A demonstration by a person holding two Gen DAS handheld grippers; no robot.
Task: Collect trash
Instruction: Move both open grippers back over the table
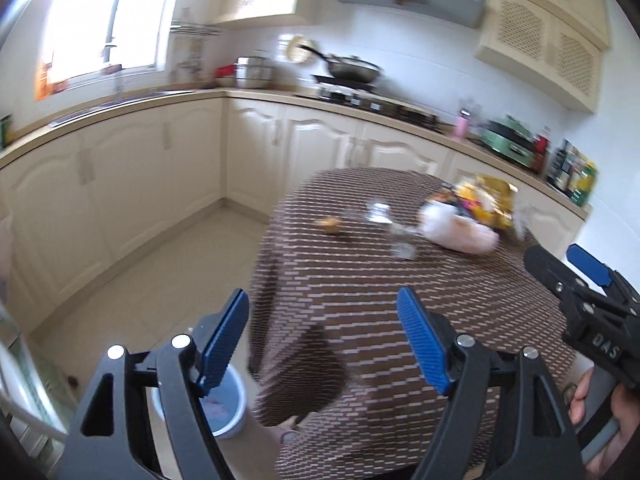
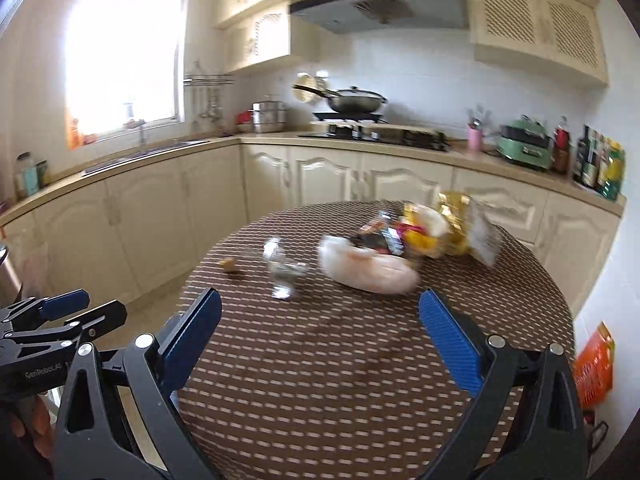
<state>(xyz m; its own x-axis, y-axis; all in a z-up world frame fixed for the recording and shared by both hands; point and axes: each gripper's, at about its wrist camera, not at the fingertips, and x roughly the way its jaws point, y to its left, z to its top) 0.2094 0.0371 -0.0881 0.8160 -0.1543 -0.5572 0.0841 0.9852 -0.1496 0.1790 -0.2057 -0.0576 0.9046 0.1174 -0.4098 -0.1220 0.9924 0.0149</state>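
A round table with a brown patterned cloth holds trash at its far side: a white crumpled bag or tissue, yellow snack wrappers, clear crumpled plastic and a small yellow-brown scrap. My left gripper is open and empty, near the table's front left edge. My right gripper is open and empty over the near part of the table; it also shows in the left wrist view. The image is motion-blurred.
A pale blue bin stands on the floor left of the table, below my left gripper. Cream kitchen cabinets and a counter with a stove and wok run behind. An orange bag lies on the floor at right.
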